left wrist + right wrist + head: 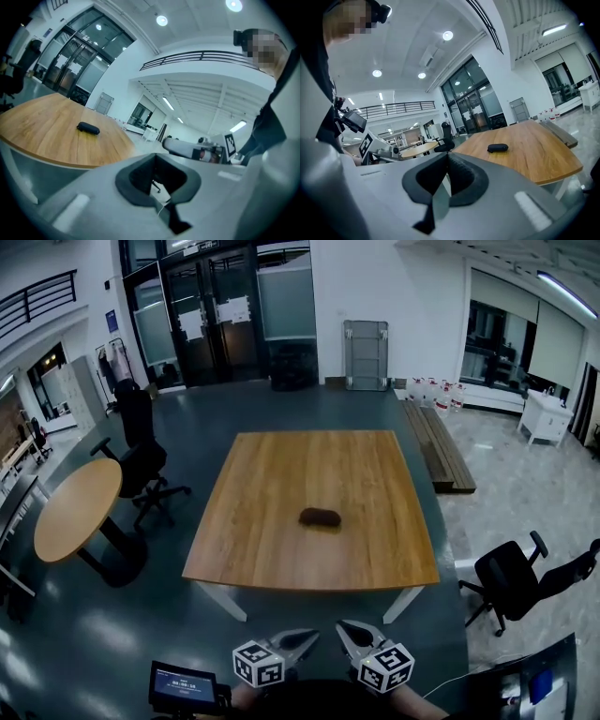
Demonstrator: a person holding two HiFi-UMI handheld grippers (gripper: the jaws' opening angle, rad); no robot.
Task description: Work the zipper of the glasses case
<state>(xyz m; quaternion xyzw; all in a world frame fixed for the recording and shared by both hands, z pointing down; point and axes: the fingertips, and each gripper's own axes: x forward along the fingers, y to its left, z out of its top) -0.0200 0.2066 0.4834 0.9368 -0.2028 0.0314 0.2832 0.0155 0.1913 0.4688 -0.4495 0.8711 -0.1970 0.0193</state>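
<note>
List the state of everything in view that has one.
Case: flat on table, looks closed; zipper too small to see.
Left tool: shut, empty, short of the table.
Right tool: shut, empty, short of the table.
Doors: look shut.

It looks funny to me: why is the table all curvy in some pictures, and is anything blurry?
Left gripper view and right gripper view: wide lenses bend the wooden table edge and the balcony railing; whatever is nearest looks soft, the glasses case sharper. Head view: dim, bluish, table edges nearly straight.
</note>
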